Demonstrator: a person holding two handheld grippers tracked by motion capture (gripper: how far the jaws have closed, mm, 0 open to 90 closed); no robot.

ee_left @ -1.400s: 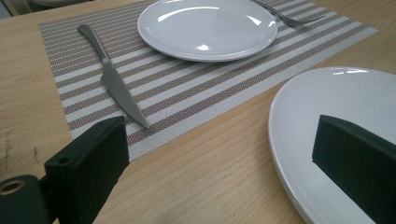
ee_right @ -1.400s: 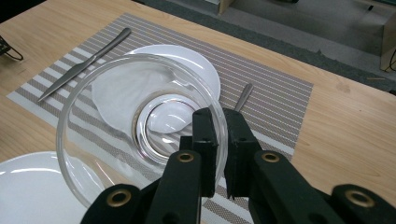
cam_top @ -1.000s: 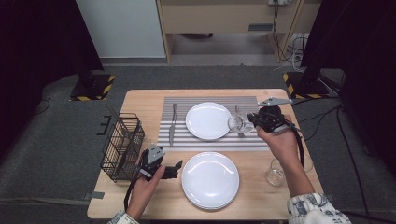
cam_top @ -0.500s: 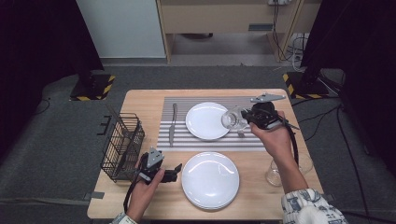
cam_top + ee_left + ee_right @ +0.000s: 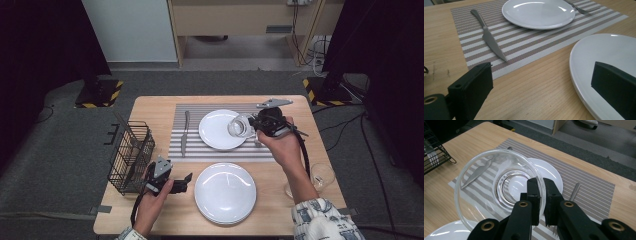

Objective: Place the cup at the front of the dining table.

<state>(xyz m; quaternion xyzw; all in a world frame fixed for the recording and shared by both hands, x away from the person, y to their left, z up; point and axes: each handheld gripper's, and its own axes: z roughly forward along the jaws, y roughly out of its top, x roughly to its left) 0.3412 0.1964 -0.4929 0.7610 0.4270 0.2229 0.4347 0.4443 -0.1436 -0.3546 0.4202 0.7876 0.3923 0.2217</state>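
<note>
Item: clear glass bowl [image 5: 499, 192], carrying step; right claw [image 5: 541, 187] was clamped on its rim, bowl tilted ahead of the jaws above the far white plate [image 5: 216, 131]; left claw [image 5: 184, 181] rested open; next move judged a level set-down.

right hand-held gripper [image 5: 253, 125] holds glass bowl [image 5: 240, 126] (tilted) above far plate [image 5: 218, 131] on striped placemat [image 5: 192, 150].

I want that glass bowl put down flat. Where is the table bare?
Bare wood lies left of the placemat, between the knife and the wire basket, and along the near left edge. The right side is crowded: a fork and another glass.
</note>
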